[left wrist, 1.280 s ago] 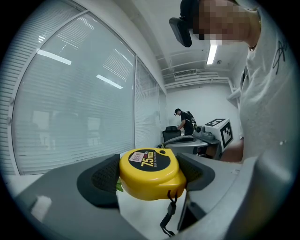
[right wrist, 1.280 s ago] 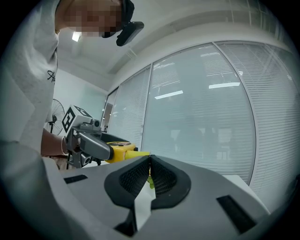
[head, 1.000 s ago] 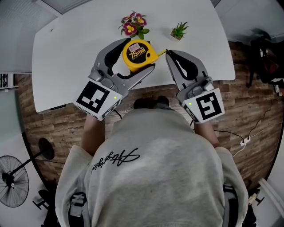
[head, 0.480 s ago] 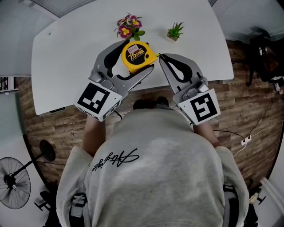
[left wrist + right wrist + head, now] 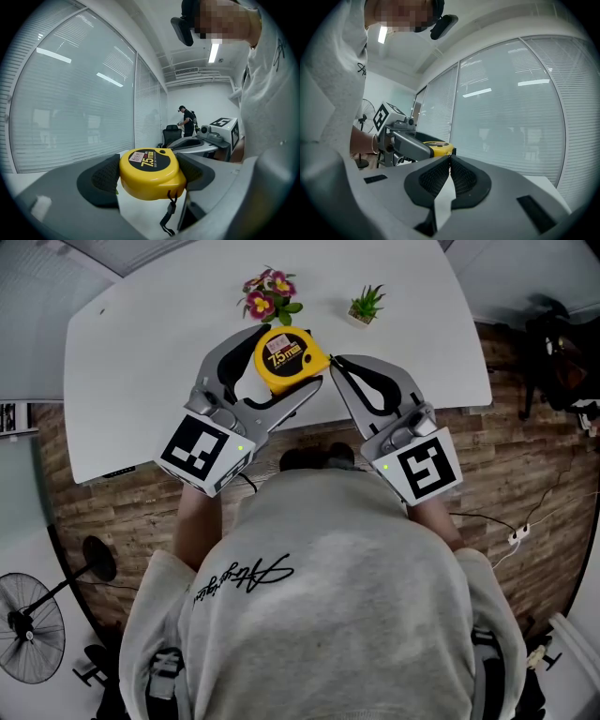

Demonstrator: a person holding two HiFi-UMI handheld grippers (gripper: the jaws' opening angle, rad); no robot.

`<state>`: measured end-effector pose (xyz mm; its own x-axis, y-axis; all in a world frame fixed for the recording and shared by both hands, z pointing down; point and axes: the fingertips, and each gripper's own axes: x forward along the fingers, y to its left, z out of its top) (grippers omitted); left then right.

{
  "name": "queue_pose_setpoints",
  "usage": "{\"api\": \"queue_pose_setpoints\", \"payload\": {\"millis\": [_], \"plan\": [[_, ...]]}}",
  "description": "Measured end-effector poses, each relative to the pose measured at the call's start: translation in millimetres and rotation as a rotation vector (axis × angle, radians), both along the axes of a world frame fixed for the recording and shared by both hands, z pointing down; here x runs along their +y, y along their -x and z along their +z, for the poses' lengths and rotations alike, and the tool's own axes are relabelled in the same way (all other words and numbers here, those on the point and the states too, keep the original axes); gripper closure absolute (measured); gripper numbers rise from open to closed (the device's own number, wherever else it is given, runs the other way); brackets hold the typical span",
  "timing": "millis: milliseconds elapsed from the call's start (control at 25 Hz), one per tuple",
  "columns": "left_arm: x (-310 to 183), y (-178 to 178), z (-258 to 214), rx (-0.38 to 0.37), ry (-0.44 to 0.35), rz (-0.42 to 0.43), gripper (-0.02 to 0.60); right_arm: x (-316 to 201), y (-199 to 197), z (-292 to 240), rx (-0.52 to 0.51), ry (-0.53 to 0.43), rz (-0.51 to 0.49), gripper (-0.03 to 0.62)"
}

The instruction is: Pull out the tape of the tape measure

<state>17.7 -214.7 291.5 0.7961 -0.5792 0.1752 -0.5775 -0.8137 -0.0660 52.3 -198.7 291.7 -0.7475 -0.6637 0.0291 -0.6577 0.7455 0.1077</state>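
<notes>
A yellow tape measure [image 5: 286, 357] sits between the jaws of my left gripper [image 5: 295, 354], which is shut on its case above the white table [image 5: 141, 352]. The left gripper view shows the case [image 5: 150, 173] squeezed between both dark pads, its wrist strap hanging below. My right gripper [image 5: 333, 360] points at the case's right side with its tips almost touching it. Its jaws [image 5: 450, 154] are pressed together, and the tape's end seems pinched at their tips. Hardly any tape shows between the case [image 5: 436, 149] and the tips.
A pot of pink flowers [image 5: 265, 298] and a small green plant [image 5: 366, 304] stand on the table beyond the grippers. A fan [image 5: 28, 634] stands on the wooden floor at the lower left. A person [image 5: 188, 119] stands far back in the room.
My right gripper has moved left toward the tape measure, and the short yellow strip of tape seen a second ago has shrunk away. The left gripper has barely shifted.
</notes>
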Motion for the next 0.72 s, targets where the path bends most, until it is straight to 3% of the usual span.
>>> {"api": "queue_pose_setpoints", "payload": {"millis": [520,720], "plan": [[-3,0,15,0.038,0.038,0.01,0.209,1,0,17,-0.021,0.077,-0.101,0.58],[-4,-1,20,0.066,0.054,0.024,0.209,-5,-7,20,0.011,0.078,-0.07,0.506]]}}
